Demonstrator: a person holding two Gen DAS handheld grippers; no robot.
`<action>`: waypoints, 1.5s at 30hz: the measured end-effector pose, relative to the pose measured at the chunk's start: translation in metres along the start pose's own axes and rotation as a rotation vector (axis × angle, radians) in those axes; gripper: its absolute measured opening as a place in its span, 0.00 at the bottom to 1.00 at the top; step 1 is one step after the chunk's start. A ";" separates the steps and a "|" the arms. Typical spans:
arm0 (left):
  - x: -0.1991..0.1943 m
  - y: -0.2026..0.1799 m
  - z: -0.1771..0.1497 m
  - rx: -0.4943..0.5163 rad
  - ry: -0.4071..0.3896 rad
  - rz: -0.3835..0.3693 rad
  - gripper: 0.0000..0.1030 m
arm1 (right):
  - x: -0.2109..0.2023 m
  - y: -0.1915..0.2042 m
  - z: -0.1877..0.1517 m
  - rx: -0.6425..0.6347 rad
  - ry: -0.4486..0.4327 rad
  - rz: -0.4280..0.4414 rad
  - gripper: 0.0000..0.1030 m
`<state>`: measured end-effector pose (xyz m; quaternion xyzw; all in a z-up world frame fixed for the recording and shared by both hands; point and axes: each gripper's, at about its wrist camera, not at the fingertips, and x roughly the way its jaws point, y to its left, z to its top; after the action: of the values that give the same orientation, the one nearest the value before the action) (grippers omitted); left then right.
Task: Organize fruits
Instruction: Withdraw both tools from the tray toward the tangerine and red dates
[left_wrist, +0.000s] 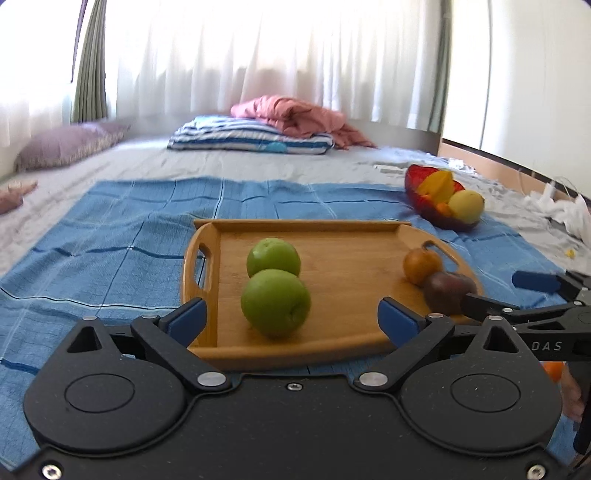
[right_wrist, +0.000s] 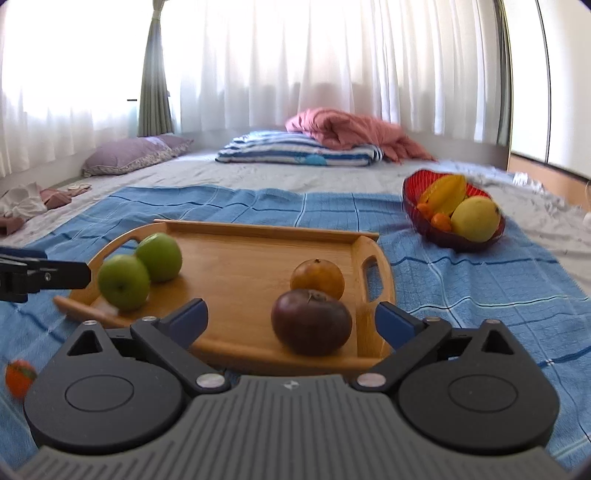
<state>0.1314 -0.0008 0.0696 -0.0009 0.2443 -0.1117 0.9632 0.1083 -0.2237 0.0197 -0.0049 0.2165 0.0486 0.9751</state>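
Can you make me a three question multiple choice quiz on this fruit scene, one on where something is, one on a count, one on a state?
1. Where is the red bowl?
A. on the wooden tray
B. on the blue cloth, beyond the tray's right end
C. on the purple pillow

2. How many green apples lie on the wooden tray?
A. one
B. two
C. four

3. How is the right gripper?
A. open, holding nothing
B. shut on the dark purple fruit
C. shut on the tray handle

Answers:
1 B: the bowl rests on the blue cloth, clear of the tray.
2 B: near apple and far apple touch.
3 A: jaws stand wide; the dark purple fruit sits free on the tray.
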 end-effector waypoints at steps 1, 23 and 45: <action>-0.005 -0.002 -0.004 0.006 -0.010 0.004 0.97 | -0.005 0.003 -0.004 -0.010 -0.016 -0.007 1.00; -0.050 -0.007 -0.111 0.031 -0.131 0.132 0.98 | -0.068 0.066 -0.100 -0.146 -0.194 -0.135 1.00; -0.032 0.004 -0.122 -0.041 -0.056 0.146 0.86 | -0.052 0.050 -0.112 -0.005 -0.086 -0.048 0.95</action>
<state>0.0470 0.0162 -0.0228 -0.0060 0.2190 -0.0360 0.9750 0.0092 -0.1823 -0.0596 -0.0107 0.1740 0.0258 0.9843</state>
